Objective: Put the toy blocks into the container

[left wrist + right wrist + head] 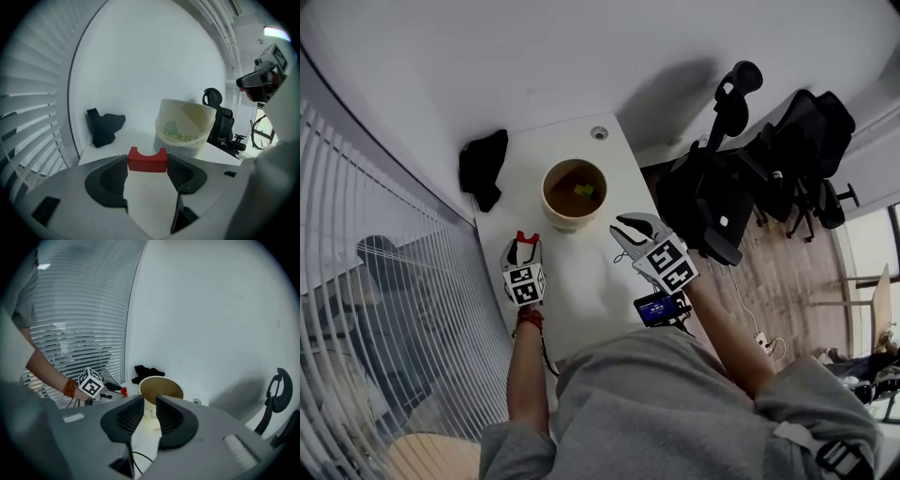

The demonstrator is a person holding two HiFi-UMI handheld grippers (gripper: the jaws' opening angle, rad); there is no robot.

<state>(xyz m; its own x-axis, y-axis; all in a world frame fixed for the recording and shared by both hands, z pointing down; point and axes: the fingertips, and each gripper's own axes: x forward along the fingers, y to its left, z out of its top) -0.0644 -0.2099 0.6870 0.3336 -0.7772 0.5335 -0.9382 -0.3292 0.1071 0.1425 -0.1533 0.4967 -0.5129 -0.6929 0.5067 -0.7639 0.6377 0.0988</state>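
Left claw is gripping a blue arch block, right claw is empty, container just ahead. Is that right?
Only the colour is wrong: the left gripper view shows the left claw shut on a red arch block. The right claw is empty and the container is just ahead.

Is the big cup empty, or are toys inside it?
Not empty. The head view shows yellow and green blocks inside the cup.
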